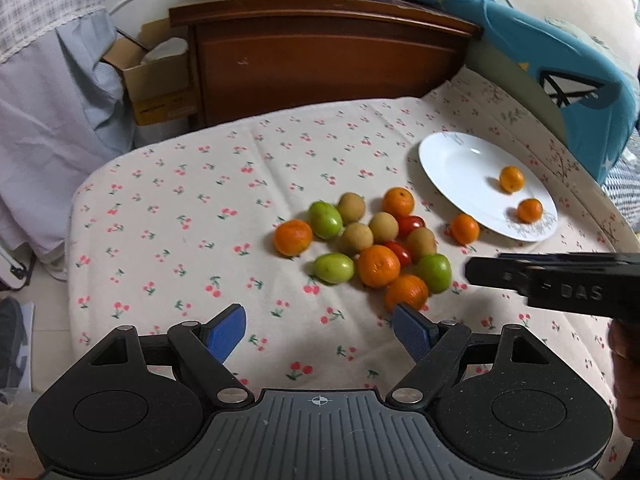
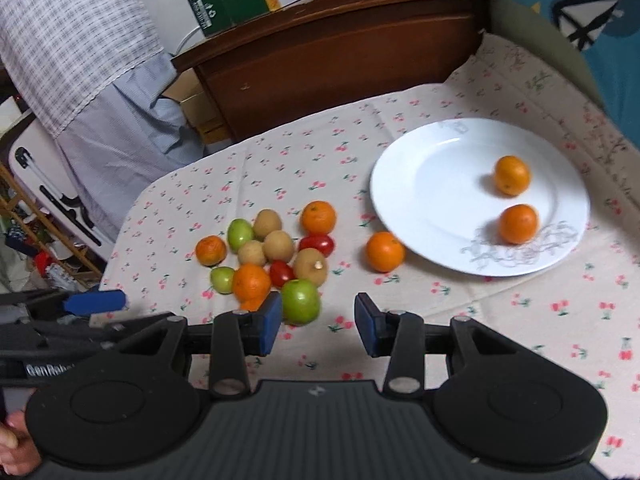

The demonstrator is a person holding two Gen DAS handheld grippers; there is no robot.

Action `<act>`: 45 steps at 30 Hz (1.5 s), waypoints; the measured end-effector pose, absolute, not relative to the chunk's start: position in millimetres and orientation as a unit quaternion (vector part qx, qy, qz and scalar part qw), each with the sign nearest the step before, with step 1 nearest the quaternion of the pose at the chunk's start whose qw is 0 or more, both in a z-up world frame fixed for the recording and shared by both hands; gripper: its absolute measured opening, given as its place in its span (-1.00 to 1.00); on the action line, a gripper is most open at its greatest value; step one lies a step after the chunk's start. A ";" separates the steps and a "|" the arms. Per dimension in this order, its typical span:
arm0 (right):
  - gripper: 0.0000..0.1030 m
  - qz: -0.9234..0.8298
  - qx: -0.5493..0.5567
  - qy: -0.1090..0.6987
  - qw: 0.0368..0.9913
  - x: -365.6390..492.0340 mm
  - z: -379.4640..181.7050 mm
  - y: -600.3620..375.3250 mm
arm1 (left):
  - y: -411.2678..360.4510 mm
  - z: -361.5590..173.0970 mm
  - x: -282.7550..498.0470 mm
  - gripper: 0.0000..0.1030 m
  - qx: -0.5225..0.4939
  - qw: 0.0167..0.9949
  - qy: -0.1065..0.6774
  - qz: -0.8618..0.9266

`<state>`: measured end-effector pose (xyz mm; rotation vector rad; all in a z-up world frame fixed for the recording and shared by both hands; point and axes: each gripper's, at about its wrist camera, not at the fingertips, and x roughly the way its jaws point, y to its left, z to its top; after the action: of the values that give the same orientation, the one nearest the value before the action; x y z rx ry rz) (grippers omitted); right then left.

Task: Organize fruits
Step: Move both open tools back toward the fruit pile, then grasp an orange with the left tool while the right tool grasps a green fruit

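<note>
The fruit lies on a bed under a cherry-print cloth [image 1: 180, 208]. A white plate [image 2: 424, 184] sits at about two o'clock from the main pile and carries two oranges, one [image 2: 511, 175] toward twelve o'clock of the other [image 2: 518, 224]. A third orange [image 2: 384, 251] rests on the cloth touching the plate's rim at its seven o'clock. The pile [image 2: 272, 256] mixes oranges, green fruits, brown round fruits and two red tomatoes, packed close together. The left tongs [image 1: 320, 330] stand wide apart with nothing between them, at six o'clock of the pile. The right tongs [image 2: 318, 326] are parted and empty too, a green fruit [image 2: 301, 301] just beside the left pad. A wooden headboard [image 1: 320, 64] stands at twelve o'clock.
</note>
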<state>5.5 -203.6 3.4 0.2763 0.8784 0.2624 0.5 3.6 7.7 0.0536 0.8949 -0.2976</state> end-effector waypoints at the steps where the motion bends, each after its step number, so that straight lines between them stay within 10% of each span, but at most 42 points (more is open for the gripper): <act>1: -0.20 0.130 0.133 0.422 0.887 7.1 1.9 -201.6 | 1.5 6.7 -0.2 0.58 0.028 0.890 0.430 -0.148; 45: -0.42 0.124 0.152 0.448 0.872 21.7 -18.9 -207.3 | -51.5 -30.2 17.4 -0.46 0.030 0.876 0.430 -0.218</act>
<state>21.7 -207.3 -18.9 0.3174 0.9354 0.2596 17.4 -51.5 -30.2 0.0629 0.8972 -0.4540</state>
